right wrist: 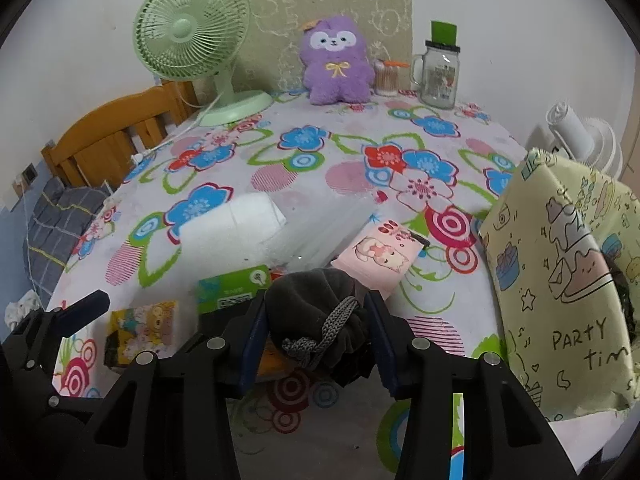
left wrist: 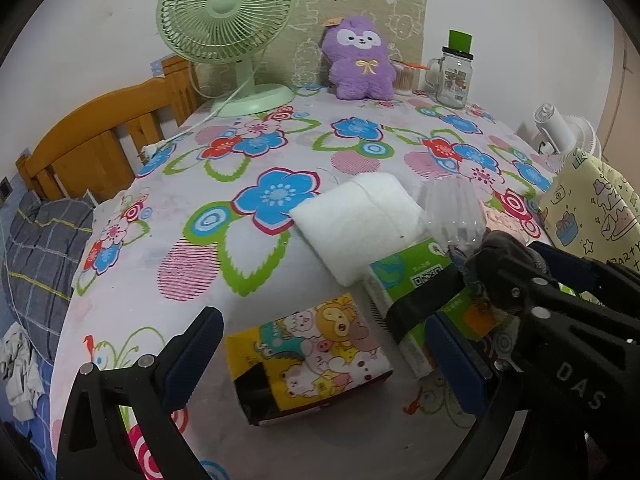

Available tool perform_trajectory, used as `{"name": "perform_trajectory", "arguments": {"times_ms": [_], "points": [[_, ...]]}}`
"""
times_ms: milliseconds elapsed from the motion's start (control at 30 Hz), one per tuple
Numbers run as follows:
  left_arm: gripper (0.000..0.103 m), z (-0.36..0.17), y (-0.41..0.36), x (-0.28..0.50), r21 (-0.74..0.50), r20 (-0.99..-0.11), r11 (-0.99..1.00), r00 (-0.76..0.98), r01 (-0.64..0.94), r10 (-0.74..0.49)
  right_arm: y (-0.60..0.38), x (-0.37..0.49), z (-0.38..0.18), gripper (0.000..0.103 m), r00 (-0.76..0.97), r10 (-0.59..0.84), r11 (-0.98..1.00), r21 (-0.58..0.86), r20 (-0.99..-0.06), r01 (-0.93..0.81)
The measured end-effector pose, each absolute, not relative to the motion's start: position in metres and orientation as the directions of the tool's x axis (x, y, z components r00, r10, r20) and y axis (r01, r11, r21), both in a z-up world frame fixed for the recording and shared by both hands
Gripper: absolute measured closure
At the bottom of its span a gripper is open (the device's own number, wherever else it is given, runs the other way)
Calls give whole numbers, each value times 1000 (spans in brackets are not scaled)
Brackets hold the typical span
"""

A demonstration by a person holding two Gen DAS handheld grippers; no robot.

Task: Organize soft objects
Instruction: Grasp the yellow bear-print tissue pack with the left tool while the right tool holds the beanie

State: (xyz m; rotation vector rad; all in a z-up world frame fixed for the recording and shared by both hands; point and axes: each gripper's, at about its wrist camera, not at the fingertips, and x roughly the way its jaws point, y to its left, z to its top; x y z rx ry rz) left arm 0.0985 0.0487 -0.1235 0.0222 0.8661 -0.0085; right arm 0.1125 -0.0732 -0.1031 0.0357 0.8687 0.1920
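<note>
While your right gripper clamps the dark drawstring pouch, treat it as light, squashy cloth; grip its bunched middle.

A home bedroom: a table under a flowered cloth stands just beside a wooden bed frame with checked bedding. At the table's far edge are a green desk fan, a purple plush toy and a glass mug jar.
</note>
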Motion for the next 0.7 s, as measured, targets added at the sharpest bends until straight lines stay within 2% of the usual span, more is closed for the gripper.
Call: {"name": "perform_trajectory", "arguments": {"times_ms": [467,533,600,700], "points": [[2,-135,69,100,-4,-781,1000,624,-25,12,-48,111,-99,53,636,186,978,80,-749,-192],[5,-138,70,101,-9,-785,1000,619,-26,9,-46,111,-100,53,633,184,978,76,-752,-194],[15,-140,70,102,-15,-789,1000,615,-23,2,-45,111,-100,53,633,180,978,71,-753,-194],[18,-144,67,102,-19,-797,1000,604,-15,-6,-45,111,-100,53,633,181,978,71,-753,-195]]}}
